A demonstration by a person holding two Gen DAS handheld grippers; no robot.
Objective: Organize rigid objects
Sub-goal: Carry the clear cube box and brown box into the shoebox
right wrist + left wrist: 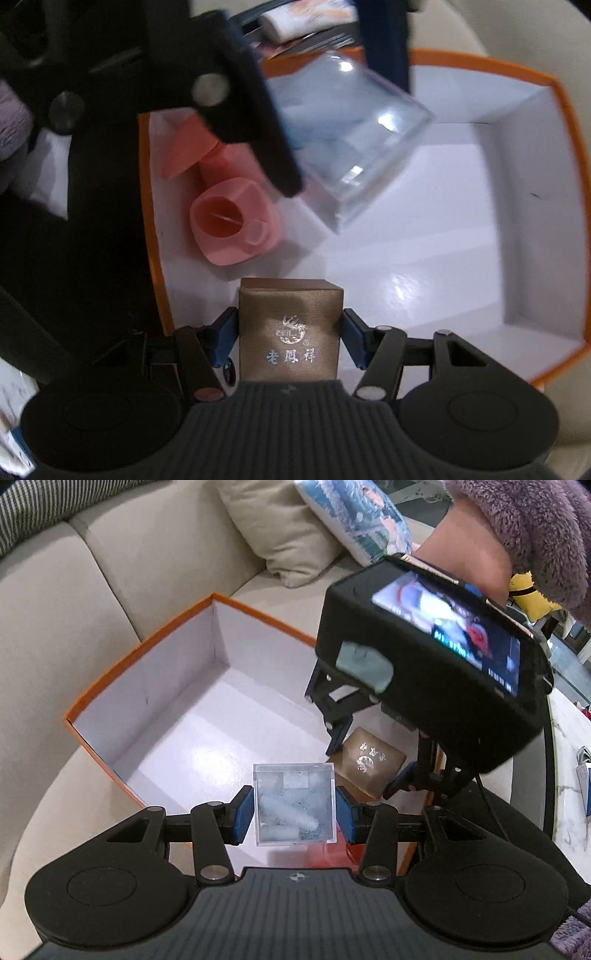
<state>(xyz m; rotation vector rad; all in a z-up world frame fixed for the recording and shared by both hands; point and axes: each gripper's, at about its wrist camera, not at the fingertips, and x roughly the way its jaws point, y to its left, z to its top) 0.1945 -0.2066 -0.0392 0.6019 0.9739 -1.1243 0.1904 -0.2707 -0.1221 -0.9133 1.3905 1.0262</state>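
My left gripper (293, 812) is shut on a clear plastic box (294, 805) with whitish pieces inside, held over the near edge of an orange cardboard box (147, 642) with a white inside. My right gripper (290, 334) is shut on a small brown jewellery box (290, 332) with silver lettering and points down into the same orange box (569, 122). From the left wrist camera that brown box (365, 766) hangs between the right gripper's blue pads (338, 738), just right of the clear box. The clear box (354, 147) appears blurred above the white floor in the right wrist view.
A pink plastic container (232, 221) lies in the orange box's corner. The box sits on a beige sofa (74, 609) with cushions (280, 528) behind. A purple fleece sleeve (528, 528) and a hand hold the right gripper. A marble-look tabletop (569, 794) lies to the right.
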